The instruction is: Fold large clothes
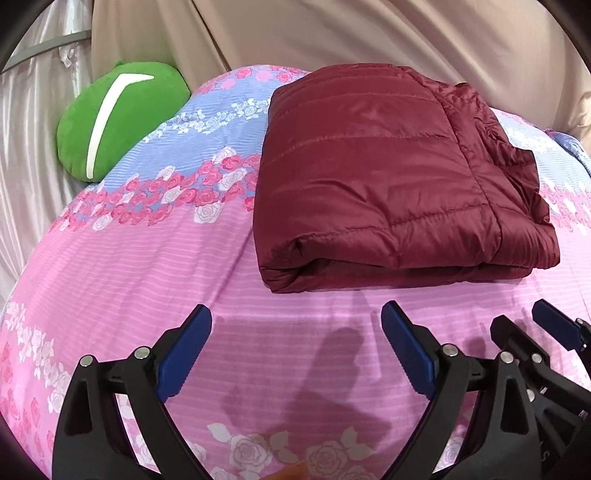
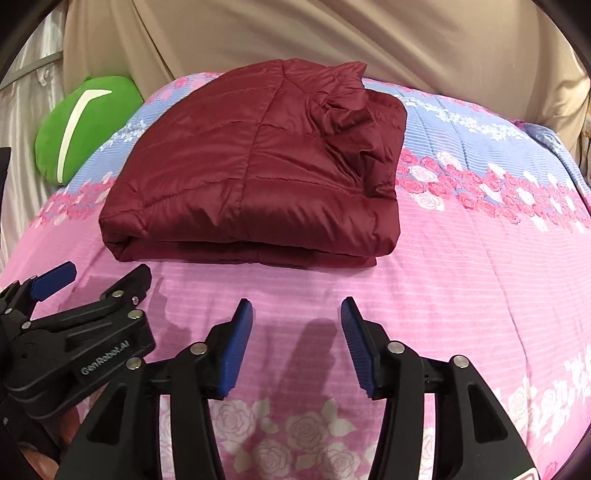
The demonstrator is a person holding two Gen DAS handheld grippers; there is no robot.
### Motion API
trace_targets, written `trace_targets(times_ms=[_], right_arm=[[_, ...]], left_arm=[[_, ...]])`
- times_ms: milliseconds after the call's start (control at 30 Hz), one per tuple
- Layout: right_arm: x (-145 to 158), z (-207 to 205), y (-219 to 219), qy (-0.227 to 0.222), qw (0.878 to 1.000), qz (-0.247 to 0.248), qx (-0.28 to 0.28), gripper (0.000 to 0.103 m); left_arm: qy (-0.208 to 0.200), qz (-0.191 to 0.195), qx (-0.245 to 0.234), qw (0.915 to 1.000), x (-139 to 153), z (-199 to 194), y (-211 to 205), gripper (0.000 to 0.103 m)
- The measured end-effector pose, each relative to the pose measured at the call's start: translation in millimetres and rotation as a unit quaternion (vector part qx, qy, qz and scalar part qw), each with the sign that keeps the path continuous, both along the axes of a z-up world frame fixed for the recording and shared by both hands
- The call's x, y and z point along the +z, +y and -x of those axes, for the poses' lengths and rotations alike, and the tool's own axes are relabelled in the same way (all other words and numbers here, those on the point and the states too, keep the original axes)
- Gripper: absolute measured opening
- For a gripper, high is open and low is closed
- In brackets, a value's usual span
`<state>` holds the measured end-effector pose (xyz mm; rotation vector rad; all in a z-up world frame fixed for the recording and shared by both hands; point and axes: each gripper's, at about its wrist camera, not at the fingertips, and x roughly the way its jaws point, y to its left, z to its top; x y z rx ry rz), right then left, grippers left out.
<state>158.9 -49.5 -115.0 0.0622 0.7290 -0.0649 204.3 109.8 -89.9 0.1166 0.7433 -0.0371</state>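
A maroon quilted puffer jacket (image 1: 388, 177) lies folded into a thick rectangle on the pink and blue floral bedspread (image 1: 147, 258); it also shows in the right wrist view (image 2: 258, 177). My left gripper (image 1: 295, 321) is open and empty, held above the bedspread just in front of the jacket's near folded edge. My right gripper (image 2: 297, 314) is open and empty too, in front of the jacket's near edge. Each gripper shows beside the other: the right one at the left wrist view's right edge (image 1: 524, 321), the left one at the right wrist view's left edge (image 2: 107, 277).
A green plush cushion (image 1: 118, 122) with a white stripe lies at the bed's far left, also in the right wrist view (image 2: 81, 125). Beige draped fabric (image 1: 332, 33) hangs behind the bed, and silvery satin cloth (image 1: 33, 110) hangs at the left.
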Motion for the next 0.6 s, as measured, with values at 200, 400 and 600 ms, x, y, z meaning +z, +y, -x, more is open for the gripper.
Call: trace_targets(times_ms=[200, 400, 600], right_arm=[[-1.3, 0.1, -2.3, 0.001, 1.000, 0.003, -0.015, 0.055], [-1.2, 0.4, 3.1, -0.002, 1.000, 0.021, -0.019, 0.057], [-2.4, -0.8, 5.0, 0.003, 0.999, 0.021, -0.023, 0.058]], left_arm=[[-0.009, -0.005, -0.003, 0.9999, 1.2, 2.4, -1.7, 0.092], [-0.004, -0.007, 0.008, 0.9999, -0.9, 1.3, -0.6, 0.095], [-0.001, -0.007, 0.009, 0.9999, -1.7, 0.2, 0.6, 0.095]])
